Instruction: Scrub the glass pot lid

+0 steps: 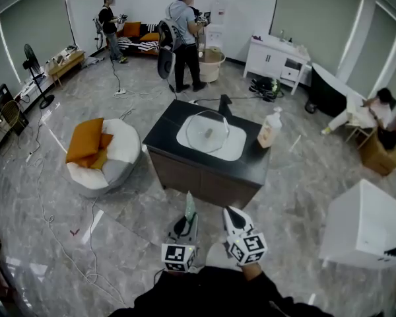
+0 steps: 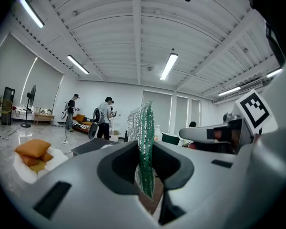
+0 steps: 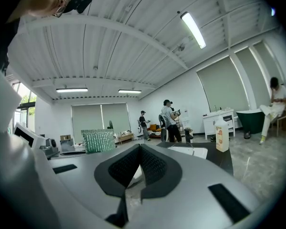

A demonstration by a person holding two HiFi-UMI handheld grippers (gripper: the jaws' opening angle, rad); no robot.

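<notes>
The glass pot lid [image 1: 206,132] lies in the white basin [image 1: 234,148] of a dark-topped sink cabinet [image 1: 166,129], well ahead of both grippers. My left gripper [image 1: 188,210] is held low in front of me, shut on a green and silver scrub sponge [image 2: 144,147] that stands upright between its jaws. My right gripper [image 1: 230,212] is beside it, shut, with nothing between its pads. In the right gripper view the sponge [image 3: 99,140] shows at the left and the basin [image 3: 193,151] ahead.
A soap bottle [image 1: 270,128] stands on the cabinet's right end. A beanbag with orange cushions [image 1: 99,152] sits left of the cabinet, and a white box [image 1: 366,226] at the right. Cables trail over the floor. Two people stand at the back; one sits at the far right.
</notes>
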